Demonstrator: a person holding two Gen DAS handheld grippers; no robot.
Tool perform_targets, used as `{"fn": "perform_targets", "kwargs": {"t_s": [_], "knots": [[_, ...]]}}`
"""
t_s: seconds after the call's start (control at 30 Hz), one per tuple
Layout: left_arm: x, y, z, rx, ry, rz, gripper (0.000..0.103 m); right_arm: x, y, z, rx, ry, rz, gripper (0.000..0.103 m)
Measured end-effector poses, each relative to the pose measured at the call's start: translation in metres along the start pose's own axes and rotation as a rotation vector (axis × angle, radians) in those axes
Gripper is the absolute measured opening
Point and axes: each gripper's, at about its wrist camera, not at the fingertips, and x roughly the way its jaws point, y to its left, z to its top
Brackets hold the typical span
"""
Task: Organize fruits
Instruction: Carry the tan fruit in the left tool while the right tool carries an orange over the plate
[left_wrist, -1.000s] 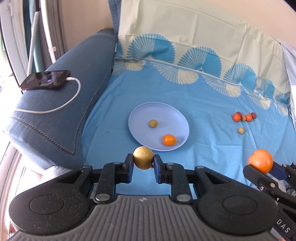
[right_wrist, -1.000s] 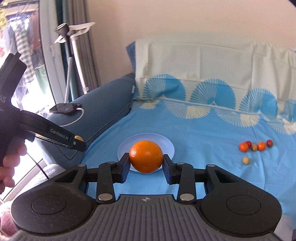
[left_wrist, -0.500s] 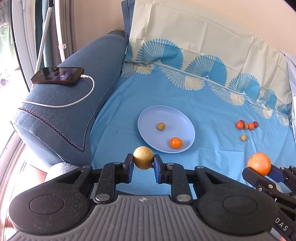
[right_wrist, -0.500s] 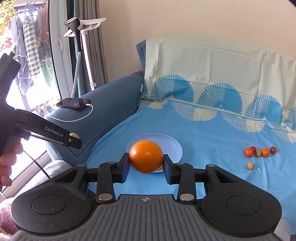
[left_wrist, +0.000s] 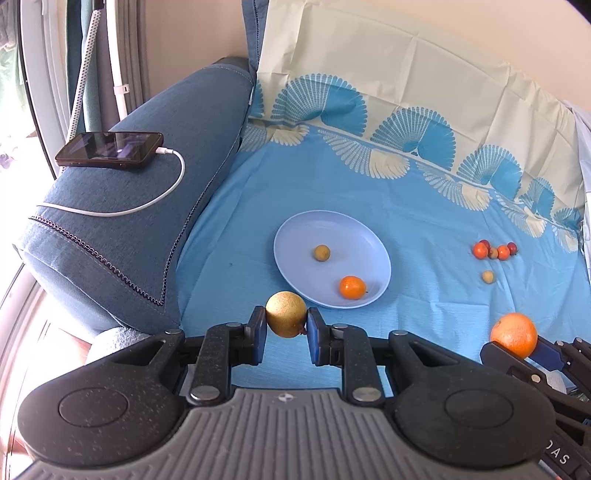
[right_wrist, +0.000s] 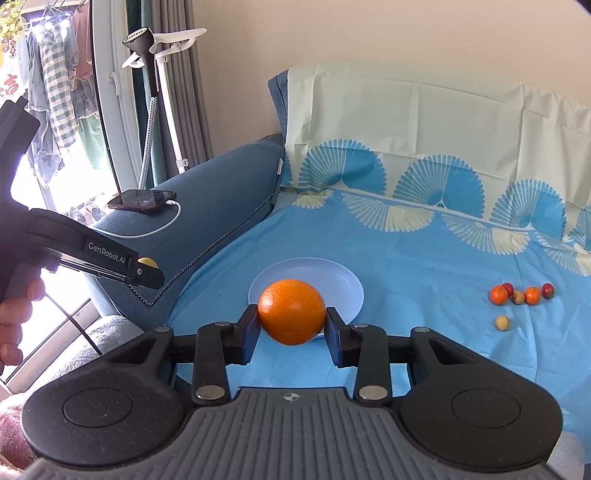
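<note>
a: what's on the left?
b: the left tongs (left_wrist: 286, 320) are pinching a round yellow-green fruit (left_wrist: 286, 314), held above the blue patterned sofa cover (left_wrist: 424, 221), just short of the pale blue round plate (left_wrist: 295, 236).
a: and the right?
b: the right tongs (right_wrist: 291, 320) are clamped on a large round orange (right_wrist: 291, 311), the plate straight ahead and below. the left looks nearer the rim, so i'd expect it to go first.

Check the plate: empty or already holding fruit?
Not empty. The plate holds two fruits: a small yellow-brown one near its middle and a small orange one by its near rim.
</note>
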Motion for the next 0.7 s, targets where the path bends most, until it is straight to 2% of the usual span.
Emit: {"fn": "perform_targets", "kwargs": {"t_s": [0.3,0.7], "knots": [[0.01,-0.004,0.009,-0.011,0.005,0.008,0.025,0.012,-0.006,0.005,0.021,0.014,-0.008,0.039],[0.043,-0.008,0.039,-0.019,0.008,0.019,0.025,0.045,-0.013,0.017,0.034,0.031,-0.008,0.039]]}}
